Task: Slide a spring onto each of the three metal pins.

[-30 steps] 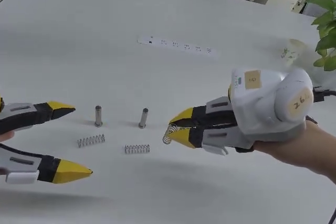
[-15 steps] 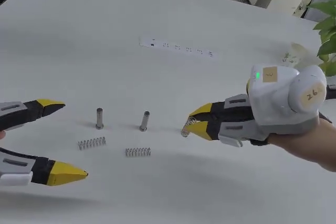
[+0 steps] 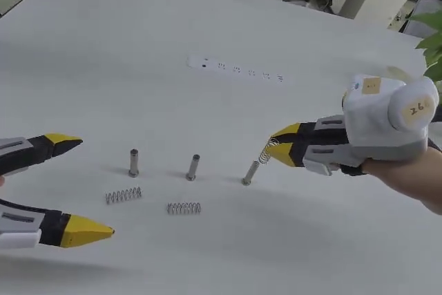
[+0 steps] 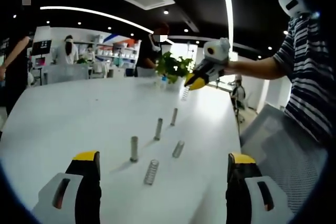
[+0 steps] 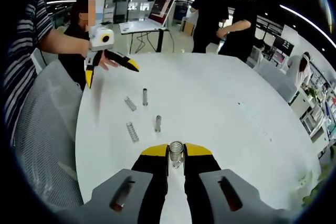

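In the head view a smooth, matt white worktop [image 3: 207,18] is seen, with a flat white power strip [image 3: 238,70] laid toward its far edge. Three short cylindrical metal pins are stood upright in a row closer to the near edge: the first pin [image 3: 134,162], the middle pin [image 3: 193,167] and the third pin [image 3: 250,172]. Two fine wire coils are laid flat on the near side of the row, one loose spring [image 3: 123,195] by the first pin and the other loose spring [image 3: 184,208] by the middle pin. The right gripper [image 3: 271,147], black with pointed yellow tips and a rounded white housing, is gripped by a hand [image 3: 407,174]; its jaws are clamped on the held spring [image 3: 266,151], which is carried just above the top of the third pin, apart from it. The left gripper [image 3: 86,186] is held over the near edge with its jaws spread wide. In the left gripper view the yellow tips are seen far apart, the three pins recede in a line across the worktop, and a leafy plant [image 4: 173,66] and a striped sleeve [image 4: 307,66] are shown beneath a black ceiling with strip lights. In the right gripper view the jaws are pressed together on the coil, seen end-on as a ring, and an open office with a monitor [image 5: 163,6] on a desk is shown beyond the worktop's far edge.
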### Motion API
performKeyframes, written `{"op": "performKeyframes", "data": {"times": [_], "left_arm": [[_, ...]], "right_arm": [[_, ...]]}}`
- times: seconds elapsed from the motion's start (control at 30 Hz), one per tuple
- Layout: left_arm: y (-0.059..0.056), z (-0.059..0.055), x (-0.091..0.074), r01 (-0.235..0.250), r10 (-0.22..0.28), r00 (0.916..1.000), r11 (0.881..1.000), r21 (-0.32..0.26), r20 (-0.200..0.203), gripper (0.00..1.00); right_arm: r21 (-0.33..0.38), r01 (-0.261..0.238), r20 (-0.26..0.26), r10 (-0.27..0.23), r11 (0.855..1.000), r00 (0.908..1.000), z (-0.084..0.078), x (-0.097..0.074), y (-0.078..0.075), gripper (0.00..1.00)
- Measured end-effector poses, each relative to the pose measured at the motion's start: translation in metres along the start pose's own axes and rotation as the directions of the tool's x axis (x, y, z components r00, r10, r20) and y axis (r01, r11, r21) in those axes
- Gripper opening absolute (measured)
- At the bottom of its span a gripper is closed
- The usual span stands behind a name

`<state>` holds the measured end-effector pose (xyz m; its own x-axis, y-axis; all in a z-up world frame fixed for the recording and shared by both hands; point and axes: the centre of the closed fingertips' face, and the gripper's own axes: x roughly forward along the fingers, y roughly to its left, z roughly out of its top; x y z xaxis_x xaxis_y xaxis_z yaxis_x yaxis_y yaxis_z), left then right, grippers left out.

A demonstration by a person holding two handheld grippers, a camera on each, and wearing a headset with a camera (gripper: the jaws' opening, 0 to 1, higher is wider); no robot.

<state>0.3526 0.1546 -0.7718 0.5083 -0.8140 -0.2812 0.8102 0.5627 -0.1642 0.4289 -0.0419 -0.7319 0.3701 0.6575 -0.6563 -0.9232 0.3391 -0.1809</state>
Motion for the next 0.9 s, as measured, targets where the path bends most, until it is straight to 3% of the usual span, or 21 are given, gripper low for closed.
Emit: {"op": "performKeyframes", "data": {"times": [0.53, 0.9], "left_arm": [[0.002, 0.000, -0.005, -0.017, 0.017, 0.9998, 1.000, -0.004, 0.002, 0.98], [0.003, -0.001, -0.006, -0.022, 0.022, 0.9997, 1.000, -0.003, -0.001, 0.98]], "right_arm": [[0.084, 0.021, -0.007, -0.021, 0.996, 0.9998, -0.013, 0.017, -0.012, 0.08], [0.089, 0.013, -0.027, -0.011, 0.996, 0.9996, -0.021, 0.023, -0.009, 0.08]]}}
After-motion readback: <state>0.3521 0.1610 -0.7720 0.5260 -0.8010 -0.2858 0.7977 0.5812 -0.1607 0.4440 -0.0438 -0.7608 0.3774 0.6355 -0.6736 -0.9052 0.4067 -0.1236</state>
